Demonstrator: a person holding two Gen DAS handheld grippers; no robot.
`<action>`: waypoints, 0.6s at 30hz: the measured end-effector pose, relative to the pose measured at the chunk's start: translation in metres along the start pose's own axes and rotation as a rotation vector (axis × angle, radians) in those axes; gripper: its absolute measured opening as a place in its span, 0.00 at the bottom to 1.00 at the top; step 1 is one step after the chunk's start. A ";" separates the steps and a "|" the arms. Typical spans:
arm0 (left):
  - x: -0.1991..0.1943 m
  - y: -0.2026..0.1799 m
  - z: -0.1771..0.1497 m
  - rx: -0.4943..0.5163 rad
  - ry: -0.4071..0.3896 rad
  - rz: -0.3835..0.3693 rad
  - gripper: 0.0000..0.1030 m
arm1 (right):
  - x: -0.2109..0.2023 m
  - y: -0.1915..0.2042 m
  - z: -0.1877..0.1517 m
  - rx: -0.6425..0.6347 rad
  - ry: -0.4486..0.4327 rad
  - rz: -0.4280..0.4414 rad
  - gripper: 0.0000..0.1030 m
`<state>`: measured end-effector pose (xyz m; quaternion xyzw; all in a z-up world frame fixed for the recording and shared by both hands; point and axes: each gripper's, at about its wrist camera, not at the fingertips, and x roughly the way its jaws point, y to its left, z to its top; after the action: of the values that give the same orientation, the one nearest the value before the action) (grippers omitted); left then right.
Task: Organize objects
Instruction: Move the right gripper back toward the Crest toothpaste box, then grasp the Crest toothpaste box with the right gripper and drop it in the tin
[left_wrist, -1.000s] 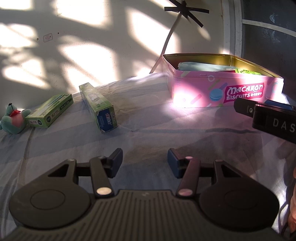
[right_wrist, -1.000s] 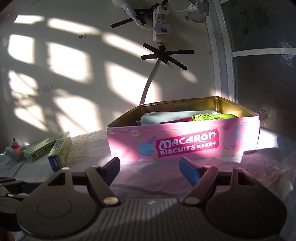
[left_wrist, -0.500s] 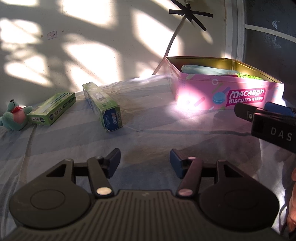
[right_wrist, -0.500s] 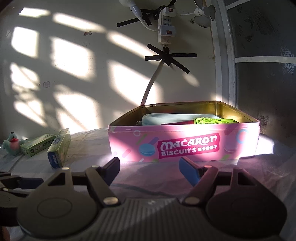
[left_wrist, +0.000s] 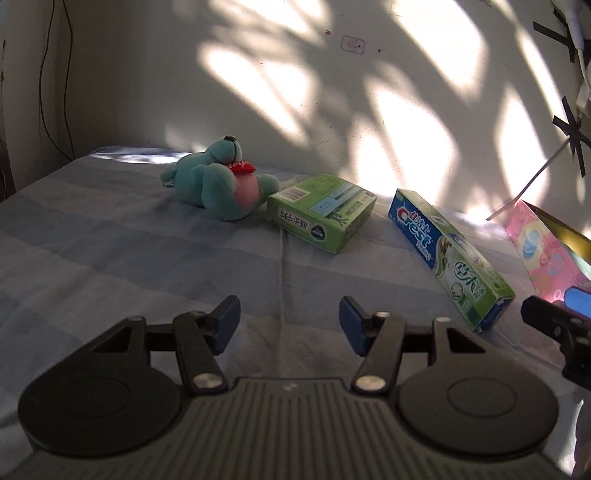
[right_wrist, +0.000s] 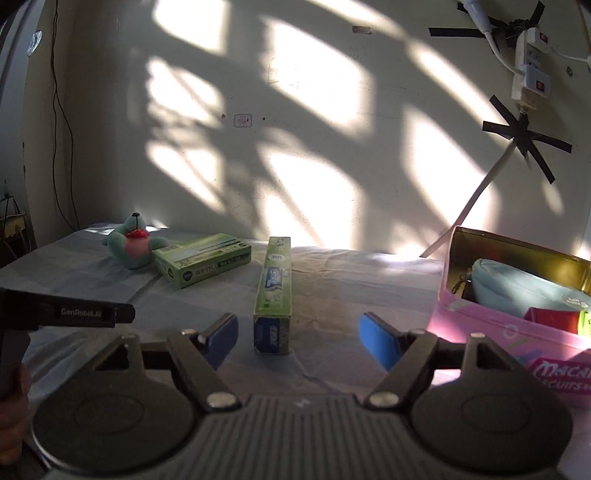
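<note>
Both spread wide, empty: right gripper (right_wrist: 297, 338) framing green-and-blue Crest toothpaste box (right_wrist: 275, 295) end-on; left gripper (left_wrist: 288, 323) hovering over cloth.

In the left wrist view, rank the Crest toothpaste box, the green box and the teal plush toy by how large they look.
1. Crest toothpaste box: longest, though also nearest the camera.
2 and 3. green box and teal plush toy: they look about alike in this view, so I would not rank them.
</note>
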<state>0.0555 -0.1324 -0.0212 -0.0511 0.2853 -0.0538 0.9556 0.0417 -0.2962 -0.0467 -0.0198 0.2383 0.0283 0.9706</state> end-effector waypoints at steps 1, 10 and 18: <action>-0.003 -0.003 -0.001 0.014 -0.011 -0.001 0.60 | 0.014 0.003 0.004 -0.005 0.024 0.000 0.73; -0.008 -0.006 -0.003 0.039 -0.037 -0.078 0.63 | 0.023 -0.010 -0.014 0.092 0.193 0.122 0.29; -0.003 -0.041 -0.017 -0.092 0.219 -0.530 0.84 | -0.055 -0.069 -0.080 0.508 0.251 0.427 0.30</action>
<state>0.0408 -0.1732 -0.0283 -0.1613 0.3657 -0.2939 0.8682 -0.0393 -0.3721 -0.0900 0.2692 0.3540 0.1677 0.8798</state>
